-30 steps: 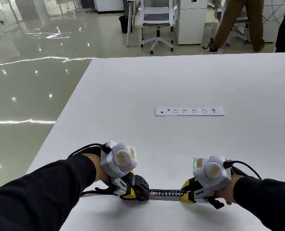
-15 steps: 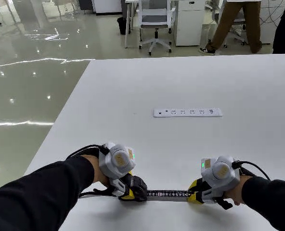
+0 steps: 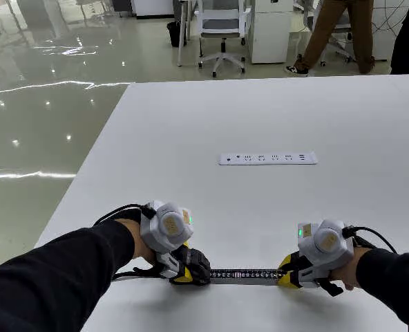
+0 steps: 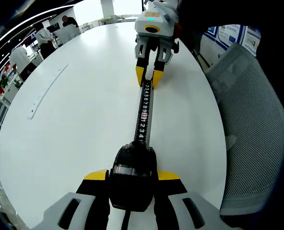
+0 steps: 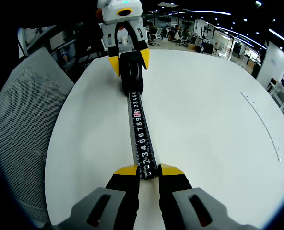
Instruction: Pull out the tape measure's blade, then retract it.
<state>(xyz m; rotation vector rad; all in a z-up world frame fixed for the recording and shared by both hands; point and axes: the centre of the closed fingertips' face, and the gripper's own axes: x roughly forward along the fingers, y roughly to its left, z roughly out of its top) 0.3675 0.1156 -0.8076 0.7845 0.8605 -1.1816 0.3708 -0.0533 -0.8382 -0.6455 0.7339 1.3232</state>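
Observation:
A black tape measure case (image 3: 192,266) (image 4: 134,175) (image 5: 131,73) lies near the table's front edge, and my left gripper (image 3: 184,271) (image 4: 132,175) is shut on it. Its numbered blade (image 3: 244,276) (image 4: 144,115) (image 5: 140,136) runs flat along the table to the right. My right gripper (image 3: 285,271) (image 5: 146,171) is shut on the blade's tip. In the left gripper view the right gripper (image 4: 149,78) stands at the far end of the blade. In the right gripper view the left gripper (image 5: 129,60) holds the case at the far end.
A white power strip (image 3: 268,158) (image 5: 266,122) (image 4: 46,91) lies in the middle of the white table (image 3: 273,117). A grey mesh chair (image 4: 250,120) (image 5: 27,120) sits close behind the front edge. Office chairs and a standing person (image 3: 336,31) are beyond the far edge.
My right gripper has moved to the right with the blade's tip, so more of the blade is drawn out. The left gripper and the case have stayed in place.

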